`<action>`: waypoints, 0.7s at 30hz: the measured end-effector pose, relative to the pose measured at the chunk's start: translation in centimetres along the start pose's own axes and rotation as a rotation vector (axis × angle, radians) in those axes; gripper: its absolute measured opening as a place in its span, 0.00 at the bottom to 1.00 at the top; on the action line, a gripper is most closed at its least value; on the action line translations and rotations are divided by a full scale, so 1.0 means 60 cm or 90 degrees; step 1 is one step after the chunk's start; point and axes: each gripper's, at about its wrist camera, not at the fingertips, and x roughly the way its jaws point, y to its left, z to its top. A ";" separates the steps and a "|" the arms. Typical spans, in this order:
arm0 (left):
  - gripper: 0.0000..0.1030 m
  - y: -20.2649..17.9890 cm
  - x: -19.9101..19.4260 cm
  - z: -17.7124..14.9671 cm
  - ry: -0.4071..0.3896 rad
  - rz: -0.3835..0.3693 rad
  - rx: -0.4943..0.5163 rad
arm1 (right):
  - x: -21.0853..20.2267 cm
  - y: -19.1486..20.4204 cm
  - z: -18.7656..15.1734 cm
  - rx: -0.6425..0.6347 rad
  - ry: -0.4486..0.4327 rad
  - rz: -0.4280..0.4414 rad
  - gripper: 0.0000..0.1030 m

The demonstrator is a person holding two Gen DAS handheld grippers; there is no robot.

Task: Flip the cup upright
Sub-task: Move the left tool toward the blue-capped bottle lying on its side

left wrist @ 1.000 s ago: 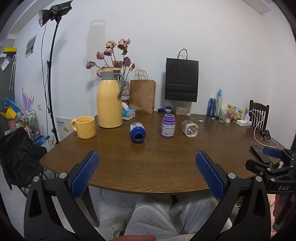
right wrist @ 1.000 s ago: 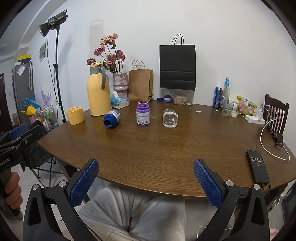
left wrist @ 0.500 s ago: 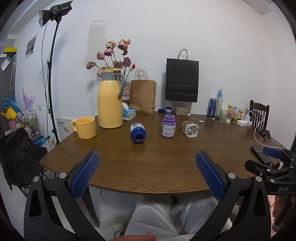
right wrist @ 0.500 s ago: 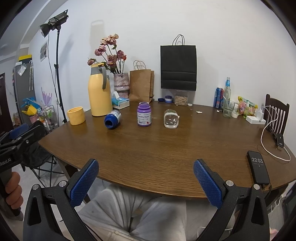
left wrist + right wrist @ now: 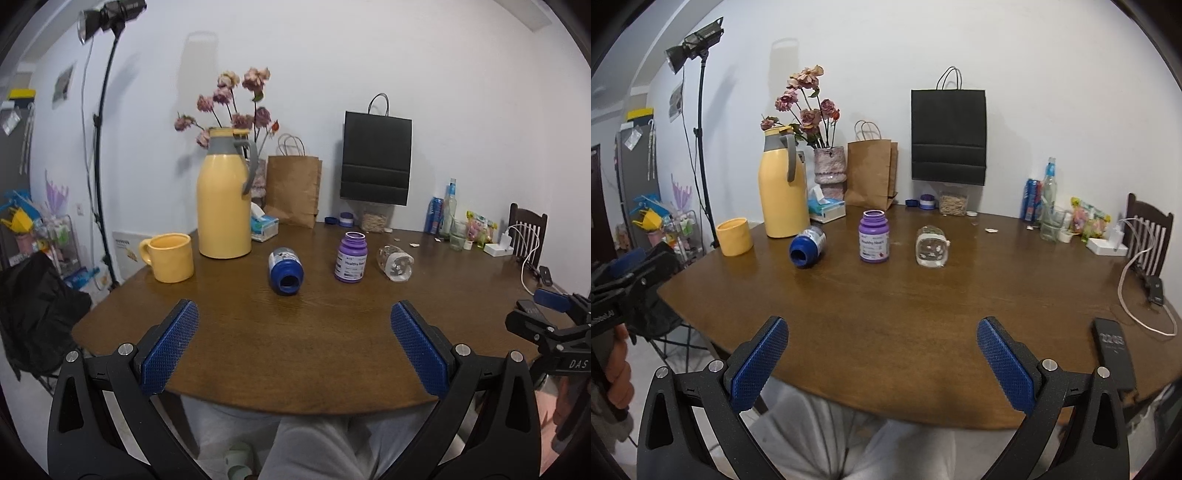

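Observation:
A clear glass cup (image 5: 395,263) (image 5: 931,251) lies on its side on the round brown table (image 5: 314,343) (image 5: 923,314), past the table's middle and right of a purple bottle. My left gripper (image 5: 293,347) hangs open over the near table edge, well short of the cup, with nothing between its blue pads. My right gripper (image 5: 882,365) is likewise open and empty at the near edge. Each gripper shows in the other's view, the right gripper (image 5: 554,317) at the right edge and the left gripper (image 5: 624,273) at the left.
A blue bottle (image 5: 286,271) lies on its side left of the upright purple bottle (image 5: 351,256). A yellow mug (image 5: 170,257) and yellow jug (image 5: 224,195) stand at the left, paper bags at the back. A phone (image 5: 1113,354) and cable lie at the right edge. A person's legs are below.
Both views have shifted only slightly; the objects on the table sit a little lower in frame. Both grippers stay open and nothing on the table has moved.

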 end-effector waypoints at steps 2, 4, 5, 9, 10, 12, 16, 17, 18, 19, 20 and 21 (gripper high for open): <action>1.00 0.004 0.027 0.007 0.013 0.014 -0.002 | 0.022 -0.002 0.017 0.005 -0.003 0.012 1.00; 1.00 0.006 0.052 0.011 0.027 0.025 0.008 | 0.046 -0.001 0.033 -0.001 0.003 0.015 1.00; 1.00 0.006 0.069 0.014 0.036 0.029 0.016 | 0.060 0.000 0.042 -0.006 0.006 0.017 1.00; 1.00 0.016 0.123 0.022 0.058 0.022 0.032 | 0.113 0.003 0.071 -0.019 0.027 0.045 1.00; 1.00 0.019 0.135 0.024 0.064 0.019 0.030 | 0.127 0.003 0.078 -0.019 0.035 0.056 1.00; 1.00 0.030 0.167 0.032 0.085 0.004 0.019 | 0.157 0.006 0.091 -0.027 0.051 0.072 0.95; 1.00 0.057 0.234 0.053 0.128 -0.024 -0.005 | 0.218 0.017 0.117 -0.039 0.079 0.095 0.91; 1.00 0.060 0.243 0.059 0.132 -0.021 0.002 | 0.235 0.022 0.125 -0.037 0.085 0.108 0.91; 1.00 0.067 0.258 0.070 0.135 -0.011 0.015 | 0.253 0.030 0.134 -0.039 0.089 0.121 0.91; 1.00 0.075 0.269 0.080 0.133 0.002 0.021 | 0.272 0.041 0.143 -0.046 0.093 0.136 0.91; 1.00 0.082 0.276 0.090 0.129 0.007 0.023 | 0.289 0.050 0.149 -0.051 0.096 0.145 0.91; 1.00 0.092 0.284 0.101 0.122 0.012 0.023 | 0.316 0.064 0.157 -0.057 0.102 0.153 0.91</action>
